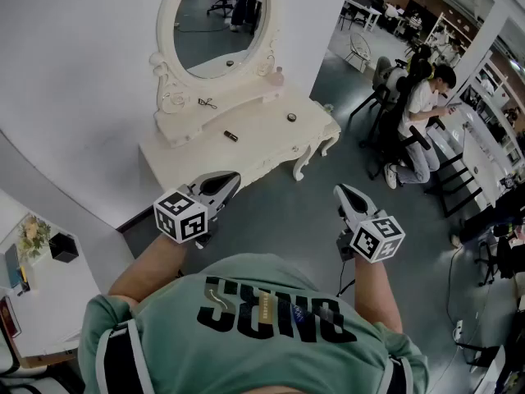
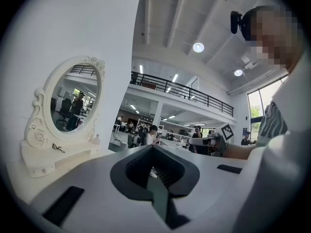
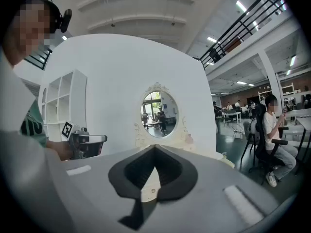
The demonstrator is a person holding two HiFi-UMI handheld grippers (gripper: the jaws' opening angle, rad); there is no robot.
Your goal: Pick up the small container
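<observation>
Clenched and empty, jaw tips pressed together: left tongs point(image 1: 232, 179) and right tongs point(image 1: 340, 191), held out side by side above the grey floor point(image 1: 328, 245), well short of the white counter point(image 1: 271, 150). On the counter's right part, untouched: the small container point(image 1: 291, 117) — apart from a dark stick point(image 1: 231, 135) lying mid-counter. Behind both — an oval mirror point(image 1: 217, 23).
</observation>
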